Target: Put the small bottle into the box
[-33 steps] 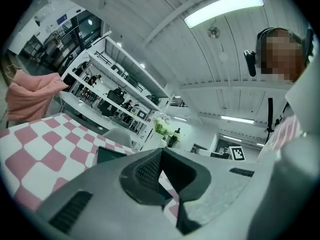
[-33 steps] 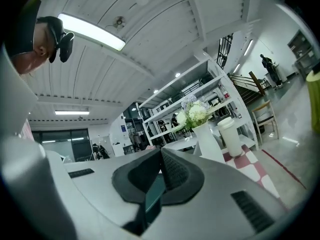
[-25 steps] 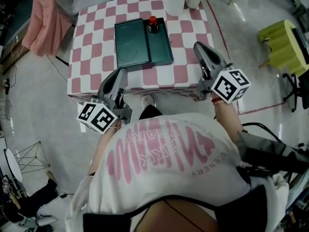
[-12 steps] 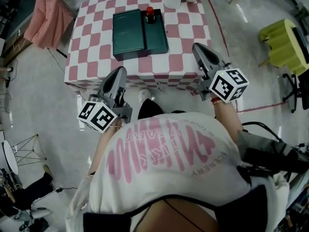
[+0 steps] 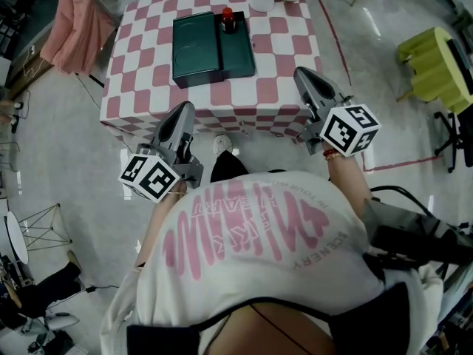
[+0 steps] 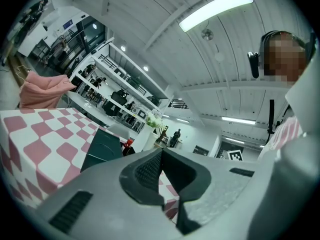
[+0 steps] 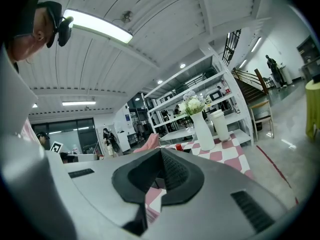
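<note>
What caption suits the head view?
Left gripper and right gripper, shut, face a checkered table holding green box and small bottle.

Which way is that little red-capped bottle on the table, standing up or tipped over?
Standing up. The small bottle shows its red cap on top of its dark body, at the far end of the green box.

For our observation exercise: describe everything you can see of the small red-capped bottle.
The small dark bottle with a red cap stands upright at the far end of the right compartment of the dark green two-compartment box, which lies on the pink-and-white checked table. Its material cannot be told. Only the box touches it.
</note>
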Motion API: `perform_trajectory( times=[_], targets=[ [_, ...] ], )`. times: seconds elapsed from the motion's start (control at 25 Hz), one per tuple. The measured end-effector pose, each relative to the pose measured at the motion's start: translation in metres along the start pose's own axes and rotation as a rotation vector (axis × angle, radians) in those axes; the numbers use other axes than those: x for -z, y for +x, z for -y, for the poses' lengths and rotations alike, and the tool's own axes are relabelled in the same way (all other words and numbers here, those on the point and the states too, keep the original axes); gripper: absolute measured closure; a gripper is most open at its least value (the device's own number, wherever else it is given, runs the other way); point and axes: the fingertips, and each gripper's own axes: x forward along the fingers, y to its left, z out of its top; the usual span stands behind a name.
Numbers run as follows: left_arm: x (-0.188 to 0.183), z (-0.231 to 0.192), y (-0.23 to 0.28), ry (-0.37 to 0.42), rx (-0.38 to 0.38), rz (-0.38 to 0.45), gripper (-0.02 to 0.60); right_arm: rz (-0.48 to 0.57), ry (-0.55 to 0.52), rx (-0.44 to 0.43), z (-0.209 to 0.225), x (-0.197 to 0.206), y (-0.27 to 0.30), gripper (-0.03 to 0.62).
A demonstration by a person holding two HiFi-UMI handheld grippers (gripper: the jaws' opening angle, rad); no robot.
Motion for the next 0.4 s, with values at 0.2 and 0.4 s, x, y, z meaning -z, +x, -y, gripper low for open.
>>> perform_trajectory(
  times=[0.2, 0.4],
  targets=[
    [0.0002, 0.0057, -0.0027, 0.011, 0.001, 0.003, 0.574, 0.003, 0.0, -0.005, 0.0, 0.0004, -0.0031, 0.588],
    [0.0015, 0.0093, -0.0065, 0.008, -0.007, 0.002, 0.574, 0.0, 0.0, -0.009, -0.0009, 0.0001, -0.0071, 0.588]
  ],
)
